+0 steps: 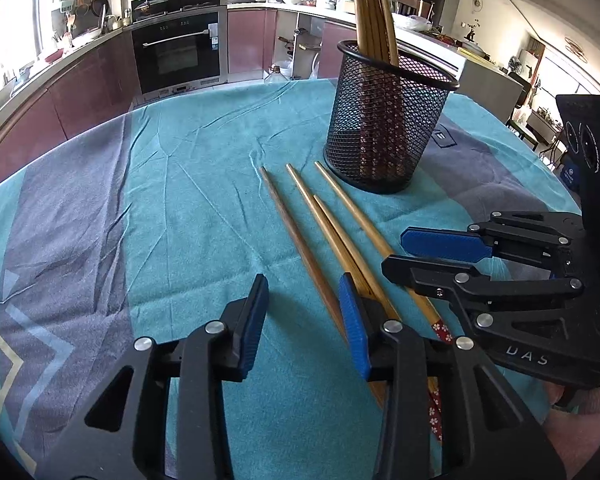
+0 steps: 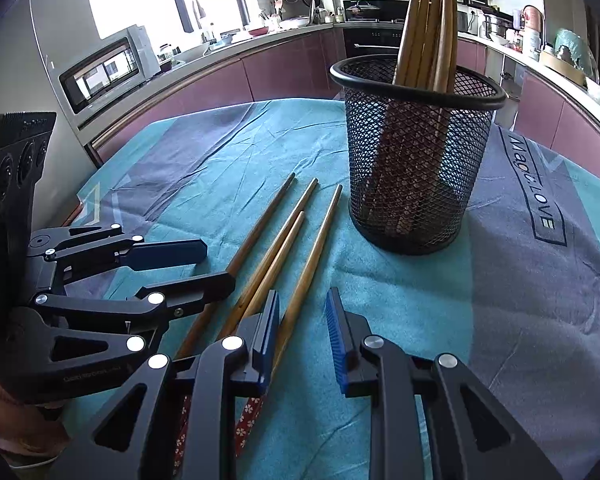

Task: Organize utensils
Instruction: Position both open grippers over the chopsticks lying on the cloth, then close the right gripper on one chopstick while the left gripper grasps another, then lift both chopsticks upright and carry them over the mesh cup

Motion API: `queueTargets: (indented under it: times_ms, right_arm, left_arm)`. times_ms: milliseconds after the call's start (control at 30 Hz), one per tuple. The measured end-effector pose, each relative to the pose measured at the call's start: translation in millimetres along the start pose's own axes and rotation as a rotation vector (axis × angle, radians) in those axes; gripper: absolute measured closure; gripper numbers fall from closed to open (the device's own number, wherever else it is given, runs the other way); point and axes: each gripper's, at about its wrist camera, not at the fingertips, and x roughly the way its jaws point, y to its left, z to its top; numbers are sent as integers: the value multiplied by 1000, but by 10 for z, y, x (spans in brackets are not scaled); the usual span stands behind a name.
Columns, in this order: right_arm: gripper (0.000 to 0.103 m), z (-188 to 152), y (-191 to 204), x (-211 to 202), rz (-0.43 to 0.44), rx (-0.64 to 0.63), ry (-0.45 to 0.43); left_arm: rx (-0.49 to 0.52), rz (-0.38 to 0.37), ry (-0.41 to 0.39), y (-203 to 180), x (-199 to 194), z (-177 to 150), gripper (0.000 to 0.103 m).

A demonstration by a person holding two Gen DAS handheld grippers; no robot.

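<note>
While both grippers gape, four chopsticks (image 1: 332, 236) point tips toward holder (image 1: 384, 124).

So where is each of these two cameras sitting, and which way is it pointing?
Left wrist view: sits on the left tongs, looking forward over the teal cloth at loose chopsticks and the mesh holder; the right tongs show at right.
Right wrist view: sits on the right tongs, facing the same chopsticks and holder; the left tongs and a hand show at left.
Shared: chopsticks, holder, cloth, kitchen oven behind.
</note>
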Motion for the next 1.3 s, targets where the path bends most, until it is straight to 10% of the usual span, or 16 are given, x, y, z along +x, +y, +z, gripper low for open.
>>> queueTargets:
  times_ms: [467, 1300]
  right_arm:
    - [91, 134, -25, 130, -5, 4, 3]
    - [98, 197, -229, -499, 124, 61, -176]
  left_arm:
    - [-27, 0, 12, 56, 146, 181, 90]
    - [-63, -113, -111, 214, -448, 293, 95]
